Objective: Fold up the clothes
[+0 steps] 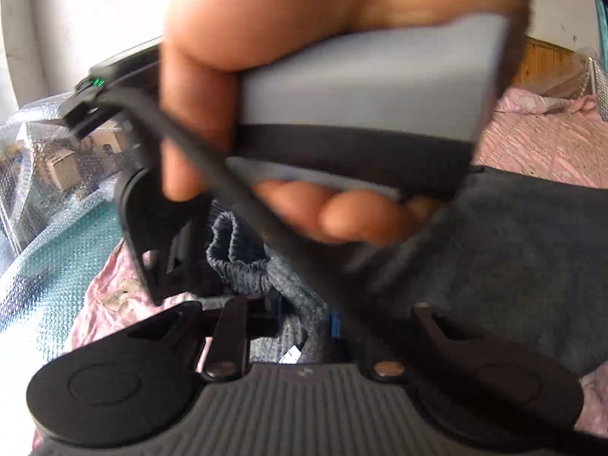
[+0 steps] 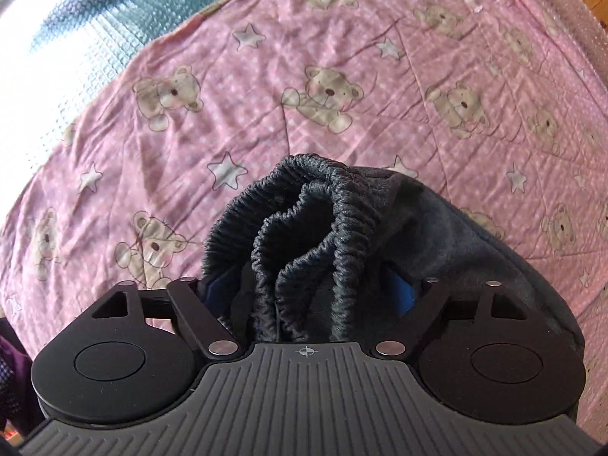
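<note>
Dark grey trousers [image 2: 437,228] with an elastic waistband [image 2: 304,205] lie bunched on the pink bedspread [image 2: 342,76]. My right gripper [image 2: 309,288] points down over the waistband with its jaws wide. The gathered folds fill the gap between its blue pads [image 2: 218,288], and I see no squeeze. In the left wrist view, my left gripper [image 1: 304,323] is shut on the trousers [image 1: 513,250], close to a small white label. Just beyond it is the waistband [image 1: 235,262]. A hand [image 1: 266,38] holds the right gripper's grey handle [image 1: 361,87], and one black finger [image 1: 152,235] stands beside the waistband.
The pink quilt [image 1: 539,144] has a bear and star print and covers the bed. Teal bubble wrap [image 2: 95,38] lies along its far left edge and shows in the left wrist view as bubble wrap [image 1: 49,250]. A wooden headboard [image 1: 547,57] stands behind. Purple cloth [image 2: 11,380] sits at the lower left.
</note>
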`<act>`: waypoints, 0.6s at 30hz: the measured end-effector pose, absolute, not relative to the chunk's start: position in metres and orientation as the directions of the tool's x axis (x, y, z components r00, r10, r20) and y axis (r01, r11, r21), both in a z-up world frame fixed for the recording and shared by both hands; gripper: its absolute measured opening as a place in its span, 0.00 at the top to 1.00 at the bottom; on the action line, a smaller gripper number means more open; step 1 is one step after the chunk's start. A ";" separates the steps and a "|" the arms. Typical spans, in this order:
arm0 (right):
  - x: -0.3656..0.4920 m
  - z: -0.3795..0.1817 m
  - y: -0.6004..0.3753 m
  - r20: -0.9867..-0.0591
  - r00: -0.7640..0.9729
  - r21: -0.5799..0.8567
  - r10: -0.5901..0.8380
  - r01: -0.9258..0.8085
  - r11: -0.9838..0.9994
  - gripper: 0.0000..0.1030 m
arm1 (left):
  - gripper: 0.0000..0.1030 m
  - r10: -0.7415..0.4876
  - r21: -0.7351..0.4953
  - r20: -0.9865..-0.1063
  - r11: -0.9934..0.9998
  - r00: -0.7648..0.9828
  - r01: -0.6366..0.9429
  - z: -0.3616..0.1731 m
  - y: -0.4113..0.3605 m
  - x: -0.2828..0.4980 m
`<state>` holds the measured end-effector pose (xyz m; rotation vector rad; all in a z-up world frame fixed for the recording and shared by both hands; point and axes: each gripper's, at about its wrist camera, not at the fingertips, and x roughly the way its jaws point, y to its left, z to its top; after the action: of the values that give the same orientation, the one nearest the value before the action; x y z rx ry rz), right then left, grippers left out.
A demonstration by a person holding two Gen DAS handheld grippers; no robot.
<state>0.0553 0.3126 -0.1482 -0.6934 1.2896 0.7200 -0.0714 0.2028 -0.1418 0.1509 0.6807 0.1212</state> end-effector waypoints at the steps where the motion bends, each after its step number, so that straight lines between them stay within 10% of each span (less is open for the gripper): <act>1: 0.053 -0.149 0.311 -0.987 0.136 -0.060 0.082 -0.799 0.598 0.16 | 0.80 0.153 0.179 -0.617 0.983 0.772 -0.052 -0.142 0.201 -0.072; 5: 0.061 -0.134 0.281 -0.976 0.160 -0.031 0.145 -0.769 0.638 0.84 | 0.78 0.108 0.163 -0.607 0.987 0.787 -0.010 -0.139 0.200 -0.075; 12: 0.099 -0.074 0.124 -0.886 0.182 0.278 0.426 -0.525 0.804 0.86 | 0.72 -0.129 0.070 -0.504 0.979 0.854 0.189 -0.096 0.191 -0.092; 18: 0.108 -0.133 -0.015 -0.855 0.225 0.394 0.467 -0.303 0.868 0.76 | 0.64 -0.313 -0.037 -0.535 0.937 0.785 0.348 -0.092 0.176 -0.090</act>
<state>0.1077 -0.0149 -0.1333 0.1550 1.2354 0.5339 -0.0902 0.1764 -0.0923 0.0649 0.5655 -0.3565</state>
